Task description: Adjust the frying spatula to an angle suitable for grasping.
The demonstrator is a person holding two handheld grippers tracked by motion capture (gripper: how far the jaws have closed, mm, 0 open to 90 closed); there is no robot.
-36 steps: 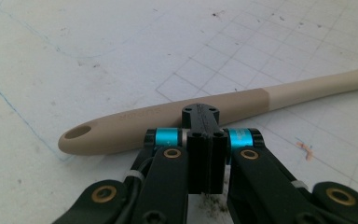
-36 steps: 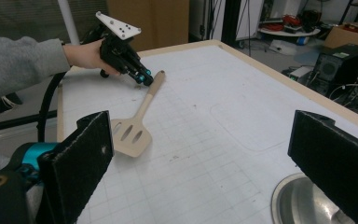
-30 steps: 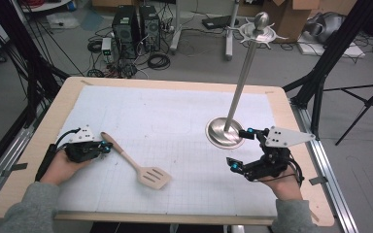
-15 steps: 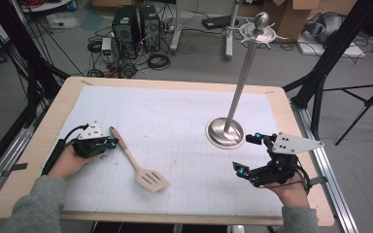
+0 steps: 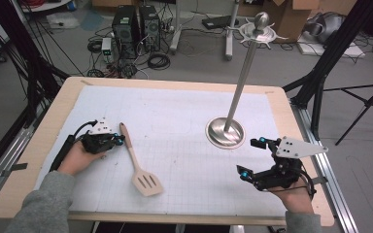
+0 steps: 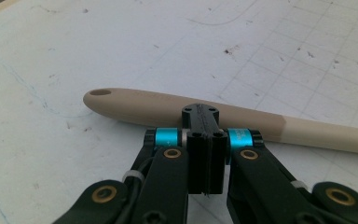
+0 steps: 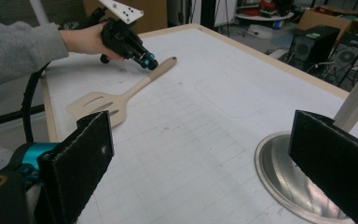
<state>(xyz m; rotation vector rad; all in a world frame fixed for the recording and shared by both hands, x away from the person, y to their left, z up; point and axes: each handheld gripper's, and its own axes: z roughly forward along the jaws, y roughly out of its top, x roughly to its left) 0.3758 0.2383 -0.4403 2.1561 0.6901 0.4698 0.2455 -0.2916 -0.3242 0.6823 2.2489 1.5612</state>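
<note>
The left gripper (image 5: 119, 141), jaws pressed together on nothing, touched the wooden spatula (image 5: 137, 162) handle near the table's left edge. It needed to open wide first, then pinch the handle. The right gripper (image 5: 251, 158) waited with jaws spread.

This looks like a robotics or research lab. Desktop computer towers (image 5: 136, 29) sit on a bare grey floor (image 5: 199, 63) amid tangled cables (image 5: 158, 60), with cardboard boxes (image 5: 291, 14) behind. Black rig struts (image 5: 328, 63) flank the worktop (image 5: 48, 141), which carries a gridded mat (image 5: 184, 131), probably for measuring.
</note>
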